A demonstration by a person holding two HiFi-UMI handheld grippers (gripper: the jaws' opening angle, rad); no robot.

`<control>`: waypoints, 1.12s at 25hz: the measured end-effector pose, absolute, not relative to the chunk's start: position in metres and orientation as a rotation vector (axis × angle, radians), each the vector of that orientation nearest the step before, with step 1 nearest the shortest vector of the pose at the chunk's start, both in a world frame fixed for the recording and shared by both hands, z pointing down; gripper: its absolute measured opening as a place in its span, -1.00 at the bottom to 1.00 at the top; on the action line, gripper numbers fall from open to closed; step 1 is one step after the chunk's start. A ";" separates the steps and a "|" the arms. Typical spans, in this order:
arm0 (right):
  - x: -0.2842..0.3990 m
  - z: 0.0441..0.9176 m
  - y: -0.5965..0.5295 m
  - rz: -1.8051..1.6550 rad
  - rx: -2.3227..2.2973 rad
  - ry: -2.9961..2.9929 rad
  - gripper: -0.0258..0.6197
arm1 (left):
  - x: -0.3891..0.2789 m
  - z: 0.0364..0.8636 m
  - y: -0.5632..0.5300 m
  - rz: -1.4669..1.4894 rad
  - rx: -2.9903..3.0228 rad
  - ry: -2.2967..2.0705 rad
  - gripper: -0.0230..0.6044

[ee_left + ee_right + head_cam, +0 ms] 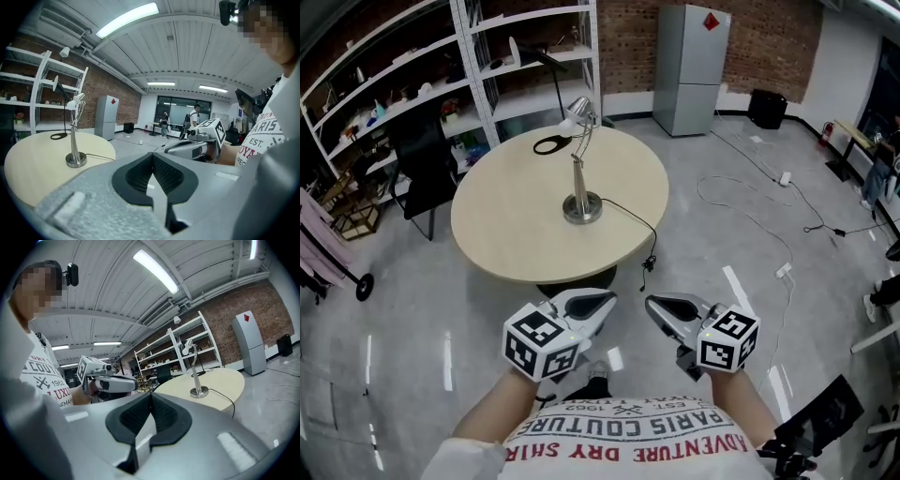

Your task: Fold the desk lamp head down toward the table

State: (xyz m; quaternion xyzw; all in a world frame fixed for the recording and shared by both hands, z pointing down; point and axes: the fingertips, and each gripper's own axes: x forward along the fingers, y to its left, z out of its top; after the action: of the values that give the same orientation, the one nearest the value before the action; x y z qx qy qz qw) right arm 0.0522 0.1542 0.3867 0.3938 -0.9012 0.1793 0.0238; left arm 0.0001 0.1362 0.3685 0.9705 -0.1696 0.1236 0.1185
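A silver desk lamp (579,169) stands upright near the middle of a round beige table (506,225), its white head (575,118) raised at the far side. The lamp also shows in the left gripper view (74,136) and the right gripper view (197,373). My left gripper (610,300) and right gripper (650,302) hang side by side close to my body, short of the table's near edge and far from the lamp. Both are shut with nothing between the jaws, tips turned toward each other. In each gripper view the pads (152,164) (151,404) meet.
A black cable loop (551,144) lies on the table behind the lamp, and the lamp's cord (649,234) drops over the right edge. White shelves (516,56) and a black chair (427,159) stand behind the table, a grey fridge (691,66) further back. Cables (750,206) trail over the floor at right.
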 end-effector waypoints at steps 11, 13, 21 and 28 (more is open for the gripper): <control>0.037 0.392 0.001 0.598 1.186 -2.773 -0.91 | -0.022 0.377 -0.019 0.362 2.782 -0.550 -0.92; 0.041 0.394 -0.025 0.588 1.200 -2.772 -0.91 | -0.021 0.381 -0.044 0.365 2.779 -0.558 -0.92; 0.040 0.404 -0.099 0.565 1.224 -2.779 -0.91 | -0.040 0.390 -0.118 0.363 2.771 -0.618 -0.92; 0.031 0.410 -0.121 0.514 1.213 -2.756 -0.91 | -0.051 0.391 -0.145 0.359 2.776 -0.639 -0.92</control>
State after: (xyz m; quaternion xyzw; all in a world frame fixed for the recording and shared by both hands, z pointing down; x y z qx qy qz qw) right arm 0.0311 -0.1208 0.4100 0.3967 -0.9014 0.1679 0.0432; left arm -0.0512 -0.1453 0.3905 0.9580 -0.2207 0.1238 0.1348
